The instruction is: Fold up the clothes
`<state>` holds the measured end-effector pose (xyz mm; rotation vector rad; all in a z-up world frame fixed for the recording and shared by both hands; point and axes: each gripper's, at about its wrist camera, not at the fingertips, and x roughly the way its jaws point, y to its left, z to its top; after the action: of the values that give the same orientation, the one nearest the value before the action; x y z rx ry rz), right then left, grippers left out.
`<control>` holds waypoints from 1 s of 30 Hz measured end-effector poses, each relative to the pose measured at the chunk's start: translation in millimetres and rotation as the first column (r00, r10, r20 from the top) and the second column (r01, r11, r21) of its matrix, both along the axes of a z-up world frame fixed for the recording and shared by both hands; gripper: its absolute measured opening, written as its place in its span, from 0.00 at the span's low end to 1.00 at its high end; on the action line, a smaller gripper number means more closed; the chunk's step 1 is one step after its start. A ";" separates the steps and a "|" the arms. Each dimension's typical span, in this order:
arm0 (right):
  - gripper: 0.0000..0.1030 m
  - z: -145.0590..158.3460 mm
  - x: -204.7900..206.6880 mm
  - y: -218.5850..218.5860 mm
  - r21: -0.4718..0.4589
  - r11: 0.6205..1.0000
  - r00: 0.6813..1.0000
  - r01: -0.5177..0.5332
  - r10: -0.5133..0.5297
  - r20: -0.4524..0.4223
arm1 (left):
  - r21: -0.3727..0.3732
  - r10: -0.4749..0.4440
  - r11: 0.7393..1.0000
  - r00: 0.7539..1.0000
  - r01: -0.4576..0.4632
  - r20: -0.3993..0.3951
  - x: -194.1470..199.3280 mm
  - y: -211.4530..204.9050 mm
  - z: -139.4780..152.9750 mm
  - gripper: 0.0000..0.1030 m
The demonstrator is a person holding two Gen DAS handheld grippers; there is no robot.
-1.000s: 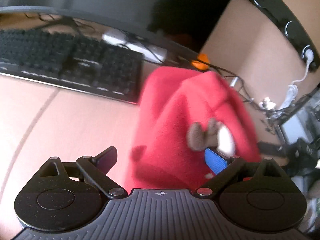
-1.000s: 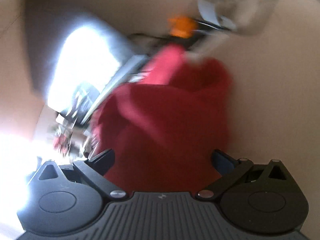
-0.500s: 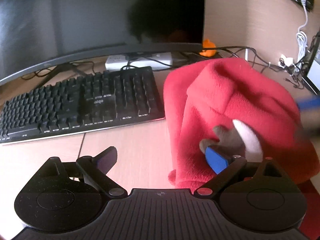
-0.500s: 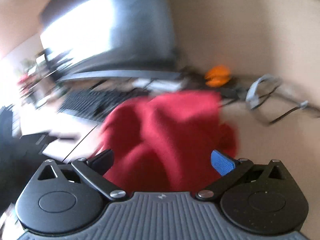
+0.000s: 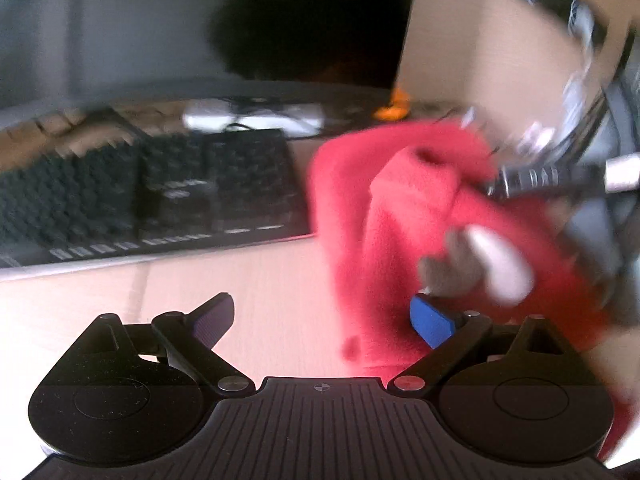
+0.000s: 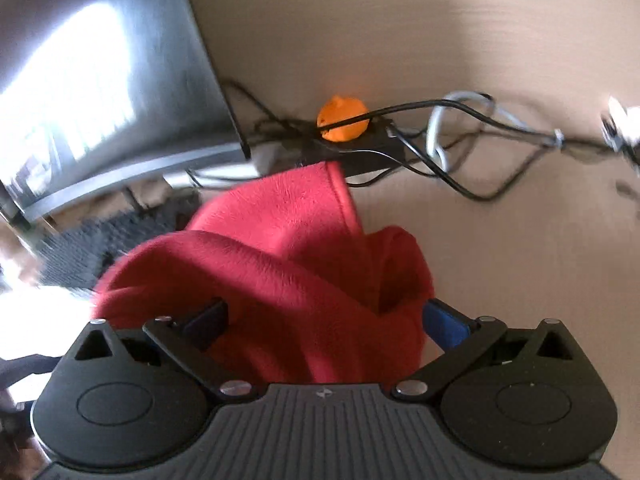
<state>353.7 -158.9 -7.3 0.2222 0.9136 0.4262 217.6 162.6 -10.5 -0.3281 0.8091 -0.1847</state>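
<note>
A red fleece garment (image 5: 400, 216) lies bunched on the light desk, with a brown and white patch (image 5: 476, 256) on its near side. My left gripper (image 5: 322, 320) is open just left of the heap, and its blue right fingertip (image 5: 432, 320) sits at the fabric's edge. A blurred dark tool, probably my other gripper, shows at the garment's right side in the left wrist view. In the right wrist view the red garment (image 6: 288, 272) rises in folds between the wide-apart fingers of my right gripper (image 6: 326, 322), which is open.
A black keyboard (image 5: 152, 188) lies left of the garment, under a curved monitor (image 6: 100, 92). Behind the garment are a power strip with an orange object (image 6: 342, 118) and tangled cables (image 6: 460, 152) along the wall. Bare desk (image 6: 520, 248) lies to the right.
The right gripper has swung round and moved in over the garment, so that fabric now sits between its fingers. The left view has shifted and blurred, and its fingers stay equally wide.
</note>
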 end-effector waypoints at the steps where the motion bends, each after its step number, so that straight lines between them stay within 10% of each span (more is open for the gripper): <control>1: 1.00 -0.1 -6.2 -9.2 0.050 0.999 1.000 0.012 -0.011 -0.026 | -0.093 -0.020 0.995 1.000 0.020 -0.002 1.4 6.6 -0.6 0.95; 3: 1.00 -9.7 -18.2 -22.8 0.122 0.991 0.995 0.050 -0.039 -0.088 | -0.207 -0.059 0.977 0.998 0.056 -0.006 6.0 12.6 -2.9 0.96; 12: 1.00 -60.9 -45.9 -56.9 0.416 0.889 0.958 0.189 -0.074 -0.278 | -0.163 -0.231 0.965 0.962 0.207 -0.143 56.1 -25.0 -36.8 1.00; 19: 1.00 -51.1 -79.3 -116.5 0.426 0.872 0.961 0.240 -0.153 -0.229 | -0.097 -0.346 0.937 0.930 0.336 -0.120 96.9 -99.5 -17.8 1.00; 30: 1.00 -47.9 -105.7 -247.6 0.409 0.721 0.827 0.559 -0.518 -0.217 | -0.087 -0.586 0.810 0.805 0.580 -0.093 187.8 -283.6 -16.8 1.00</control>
<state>248.0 -406.5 -55.2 0.9325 0.7751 0.0717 405.4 -121.1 -27.4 -0.1290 1.0069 -0.7786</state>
